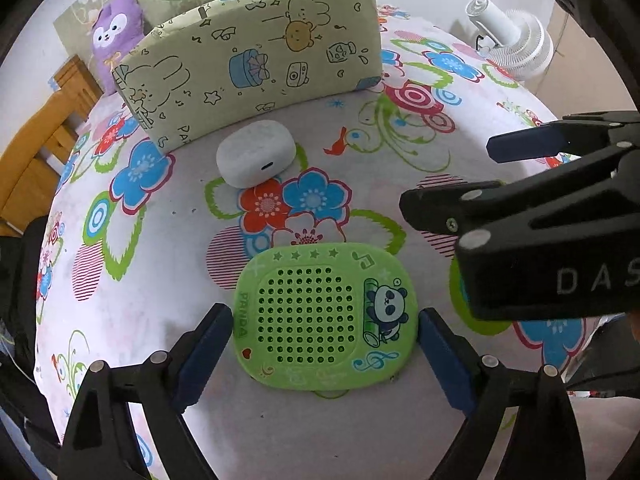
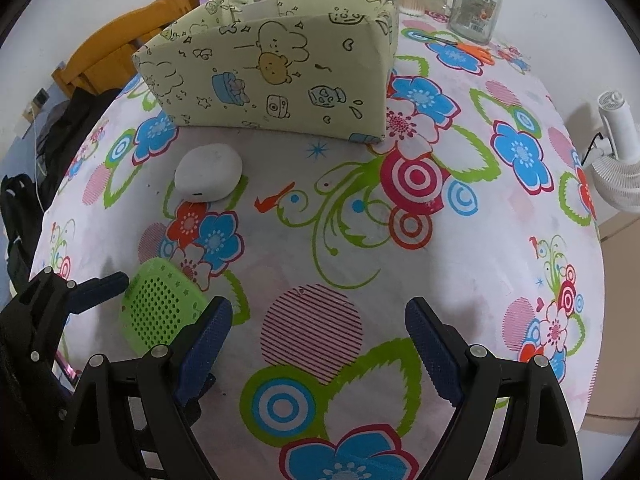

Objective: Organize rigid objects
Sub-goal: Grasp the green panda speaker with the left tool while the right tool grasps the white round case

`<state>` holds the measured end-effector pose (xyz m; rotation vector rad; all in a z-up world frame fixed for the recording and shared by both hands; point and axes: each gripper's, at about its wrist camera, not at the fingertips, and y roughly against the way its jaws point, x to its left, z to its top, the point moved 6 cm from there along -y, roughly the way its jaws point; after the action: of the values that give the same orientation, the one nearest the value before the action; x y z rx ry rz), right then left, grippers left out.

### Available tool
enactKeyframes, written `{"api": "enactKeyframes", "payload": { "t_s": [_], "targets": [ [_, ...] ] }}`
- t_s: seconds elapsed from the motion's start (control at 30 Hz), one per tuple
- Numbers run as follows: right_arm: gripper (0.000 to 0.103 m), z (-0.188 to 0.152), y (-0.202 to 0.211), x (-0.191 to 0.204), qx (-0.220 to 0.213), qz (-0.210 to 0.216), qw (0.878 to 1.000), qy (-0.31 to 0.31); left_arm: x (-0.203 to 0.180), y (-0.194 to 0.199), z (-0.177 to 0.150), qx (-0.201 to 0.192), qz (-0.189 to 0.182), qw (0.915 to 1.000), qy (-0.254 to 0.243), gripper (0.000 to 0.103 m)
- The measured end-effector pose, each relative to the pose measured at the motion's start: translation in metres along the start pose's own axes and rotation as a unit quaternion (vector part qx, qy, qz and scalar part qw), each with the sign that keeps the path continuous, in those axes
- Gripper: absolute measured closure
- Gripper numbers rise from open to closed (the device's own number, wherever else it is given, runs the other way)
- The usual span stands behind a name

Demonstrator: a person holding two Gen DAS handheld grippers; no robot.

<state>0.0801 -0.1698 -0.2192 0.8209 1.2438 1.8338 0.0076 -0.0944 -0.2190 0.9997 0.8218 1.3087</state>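
- Our left gripper (image 1: 325,354) stands wide open around the green panda speaker (image 1: 324,320), pads not pressing it.
- Our right gripper (image 2: 318,346) hangs open over the flowered tablecloth (image 2: 480,240).

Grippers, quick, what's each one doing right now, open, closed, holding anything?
Left gripper: open, straddling the green panda speaker, pads not pressing it.
Right gripper: open, empty, over the floral tablecloth.

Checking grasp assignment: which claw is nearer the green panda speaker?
Left. The left claw straddles the green panda speaker, fingers either side. The right claw hangs open over bare tablecloth beside it.
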Motion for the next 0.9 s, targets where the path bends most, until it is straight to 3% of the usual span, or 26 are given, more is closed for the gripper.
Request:
{"api": "enactKeyframes", "payload": {
  "t_s": [0.17,0.2,0.23,0.3,0.4,0.53,0.7,0.8,0.9],
  "targets": [
    [0.013,0.0,0.0,0.004,0.0,-0.002,1.0,0.003,0.0,0.001,0.0,-0.003,0.001,1.0,-0.001,0.01],
    [0.013,0.001,0.0,0.004,0.0,-0.003,1.0,0.004,0.001,0.003,0.0,-0.008,0.004,1.0,-0.002,0.018],
    [0.013,0.002,0.0,0.004,0.0,-0.003,1.0,0.004,-0.001,0.008,0.003,-0.025,0.008,0.9996,-0.01,0.037],
    [0.013,0.005,0.0,0.006,0.0,-0.004,1.0,0.007,0.0,0.009,0.007,-0.025,0.012,0.9996,-0.011,0.046],
    [0.013,0.009,-0.002,0.01,0.002,-0.003,1.0,0.01,0.005,0.005,0.013,-0.018,0.004,0.9998,0.001,0.04],
    [0.013,0.013,-0.004,0.016,0.006,-0.001,1.0,0.015,0.015,-0.002,0.015,-0.003,0.009,0.9998,0.017,0.018],
    [0.013,0.019,-0.007,0.017,0.008,0.0,1.0,0.009,0.027,-0.007,0.013,0.004,0.007,0.9994,0.034,0.008],
    [0.013,0.02,-0.008,0.016,0.01,-0.001,1.0,0.006,0.035,-0.014,0.011,0.018,-0.01,0.9975,0.067,0.005],
    [0.013,0.021,-0.011,0.014,0.014,-0.002,1.0,0.002,0.038,-0.015,0.013,0.016,-0.009,0.9975,0.068,0.003]
  ]
}}
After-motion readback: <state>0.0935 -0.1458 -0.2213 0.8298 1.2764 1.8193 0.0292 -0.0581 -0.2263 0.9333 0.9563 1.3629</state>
